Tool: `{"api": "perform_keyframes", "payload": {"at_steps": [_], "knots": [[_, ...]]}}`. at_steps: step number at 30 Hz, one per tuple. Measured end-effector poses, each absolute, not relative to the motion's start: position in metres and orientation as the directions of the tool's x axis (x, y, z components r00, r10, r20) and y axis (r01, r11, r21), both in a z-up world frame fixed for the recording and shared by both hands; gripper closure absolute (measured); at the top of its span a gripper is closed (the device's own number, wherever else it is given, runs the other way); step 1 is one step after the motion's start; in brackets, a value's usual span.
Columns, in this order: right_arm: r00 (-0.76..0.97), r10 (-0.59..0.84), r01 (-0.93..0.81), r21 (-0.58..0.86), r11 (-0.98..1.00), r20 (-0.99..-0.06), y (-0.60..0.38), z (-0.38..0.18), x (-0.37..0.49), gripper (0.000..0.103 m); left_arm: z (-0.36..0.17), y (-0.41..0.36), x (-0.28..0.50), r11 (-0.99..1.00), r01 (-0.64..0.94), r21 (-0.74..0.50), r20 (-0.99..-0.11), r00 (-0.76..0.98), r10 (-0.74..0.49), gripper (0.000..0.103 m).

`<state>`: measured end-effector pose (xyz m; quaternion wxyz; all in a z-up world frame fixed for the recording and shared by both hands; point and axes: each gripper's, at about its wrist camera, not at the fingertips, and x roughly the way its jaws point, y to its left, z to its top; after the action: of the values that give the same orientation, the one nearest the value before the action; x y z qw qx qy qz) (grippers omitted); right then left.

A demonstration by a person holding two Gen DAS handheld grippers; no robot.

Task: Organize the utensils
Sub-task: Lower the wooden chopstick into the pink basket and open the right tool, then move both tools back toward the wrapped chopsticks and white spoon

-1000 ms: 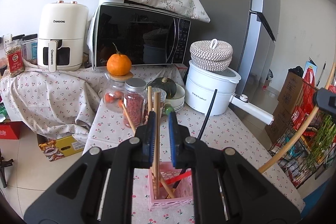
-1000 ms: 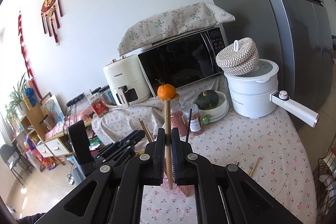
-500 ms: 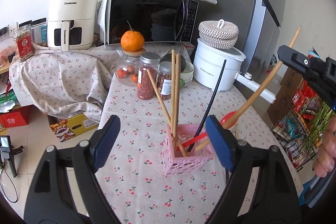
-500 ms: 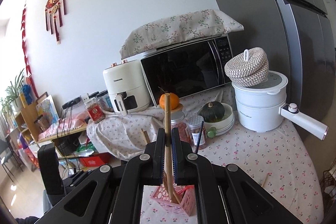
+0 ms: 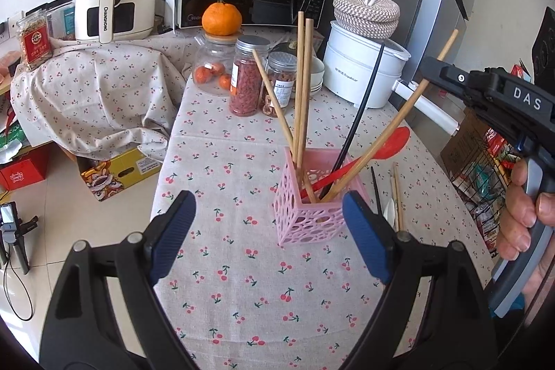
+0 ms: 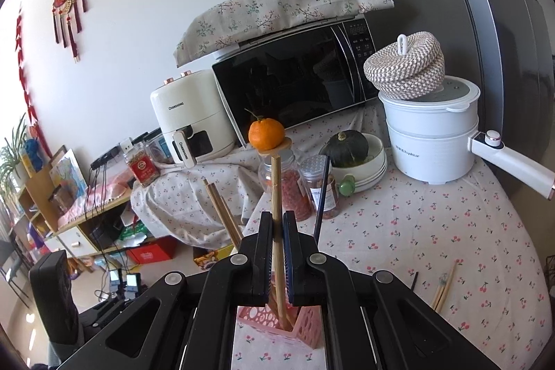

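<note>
pink holder (image 6: 305, 323) base hidden, jar labels unreadable

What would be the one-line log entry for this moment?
left tool: open, empty | right tool: shut on wooden chopstick | chopstick tip: inside pink perforated plastic holder

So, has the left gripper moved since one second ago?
Yes. The left gripper has opened and backed away from the pink holder: its fingers, then shut on chopsticks above it, now stand wide apart in front of it.

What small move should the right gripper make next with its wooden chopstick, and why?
Probably open the right gripper. Its jaws are shut on the wooden chopstick, whose lower end already sits inside the pink holder, so letting go should leave it leaning there with the others.
</note>
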<state>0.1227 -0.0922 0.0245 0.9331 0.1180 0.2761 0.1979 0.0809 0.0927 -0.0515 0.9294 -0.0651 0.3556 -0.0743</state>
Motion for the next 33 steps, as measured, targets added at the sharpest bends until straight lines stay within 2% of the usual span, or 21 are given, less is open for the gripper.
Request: {"api": "perform_keyframes", "payload": {"at_steps": [5,7,9,11,13,15,20,25,27,33], "knots": [[0.767,0.434,-0.296,0.34,0.893,-0.473,-0.099,0.018,0.126,0.092,-0.053,0.086,0.082,0.981,0.1,-0.169,-0.662,0.726,-0.188,0.016],[0.778,0.429,-0.296,0.335,0.895,-0.459,-0.102,0.022,0.122,0.082,-0.054,0.083,0.083,0.98,0.107,-0.165,-0.666,0.721,-0.191,0.016],[0.79,0.43,-0.297,0.34,0.892,-0.438,-0.106,0.026,0.118,0.055,-0.054,0.081,0.083,0.98,0.113,-0.162,-0.668,0.719,-0.193,0.016],[0.806,0.43,-0.296,0.352,0.888,-0.406,-0.112,0.032,0.111,0.044,-0.054,0.078,0.084,0.98,0.116,-0.161,-0.671,0.716,-0.196,0.016],[0.816,0.43,-0.297,0.358,0.885,-0.386,-0.118,0.038,0.106,0.041,-0.055,0.077,0.084,0.979,0.119,-0.165,-0.672,0.713,-0.2,0.016],[0.828,0.422,-0.292,0.358,0.887,-0.37,-0.124,0.044,0.1,0.031,-0.054,0.075,0.084,0.978,0.121,-0.171,-0.671,0.713,-0.205,0.016],[0.851,0.399,-0.275,0.357,0.893,-0.341,-0.144,0.052,0.085,0.017,-0.051,0.065,0.083,0.976,0.132,-0.175,-0.665,0.715,-0.216,0.01],[0.866,0.356,-0.241,0.33,0.913,-0.352,-0.17,0.053,0.075,0.008,-0.052,0.052,0.082,0.971,0.149,-0.188,-0.672,0.701,-0.238,0.007],[0.869,0.34,-0.223,0.328,0.918,-0.359,-0.183,0.051,0.071,0.001,-0.053,0.046,0.082,0.97,0.159,-0.185,-0.678,0.694,-0.243,0.007],[0.86,0.269,-0.138,0.31,0.941,-0.433,-0.216,0.038,0.068,0.0,-0.058,0.027,0.082,0.972,0.167,-0.167,-0.702,0.672,-0.236,0.002]]}}
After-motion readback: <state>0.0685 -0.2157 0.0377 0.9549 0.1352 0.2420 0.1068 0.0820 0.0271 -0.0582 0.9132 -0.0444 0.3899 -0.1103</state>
